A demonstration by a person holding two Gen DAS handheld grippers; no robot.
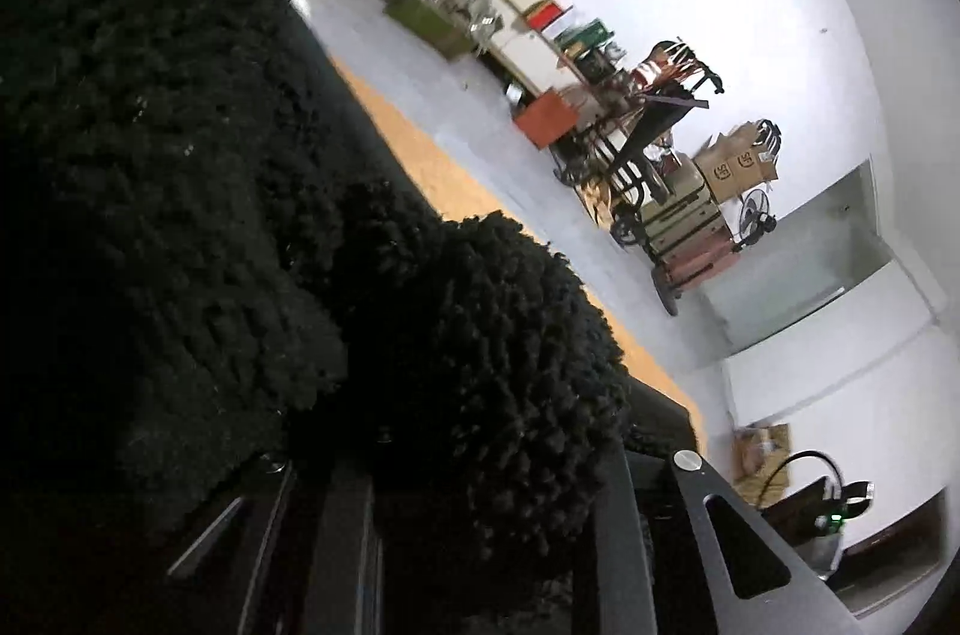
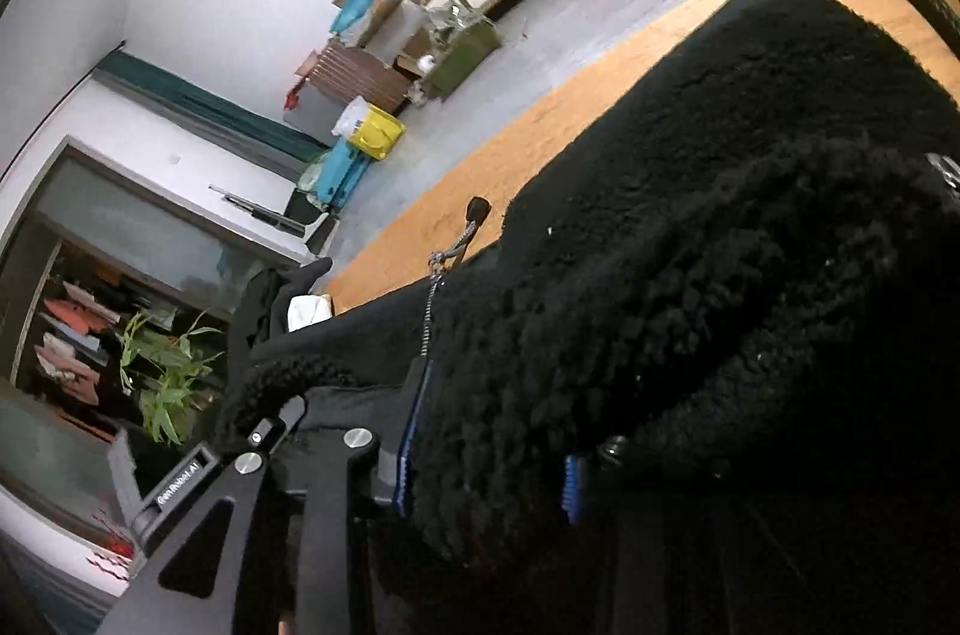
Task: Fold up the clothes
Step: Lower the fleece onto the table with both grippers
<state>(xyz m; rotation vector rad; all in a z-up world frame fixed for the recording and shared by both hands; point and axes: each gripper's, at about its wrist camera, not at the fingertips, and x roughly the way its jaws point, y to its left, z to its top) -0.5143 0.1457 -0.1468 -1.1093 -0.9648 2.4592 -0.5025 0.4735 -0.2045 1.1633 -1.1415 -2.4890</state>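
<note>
Both grippers were on the same black fleece garment (image 2: pixel 690 227), one at each end, so it could be carried as a span rather than a bunch.

Left gripper (image 1: pixel 480 533): fingers (image 1: pixel 618 545) narrowly parted with a thick wad of pile between them, apparently pinched; the contact itself was too dark to confirm.

Right gripper (image 2: pixel 486 467): blue-edged fingers (image 2: pixel 414 431) clamped around a fold of fleece beside the zipper (image 2: pixel 429 299). Gripping at the zip edge probably gave a straight reference line for the fold.

The bulk of the garment lay draped over the orange tabletop (image 2: pixel 540 137), with only the held ends lifted.

Both tools were angled down toward the surface, which fits laying or dragging the cloth flat. Judged step: mid-fold, not finished.
</note>
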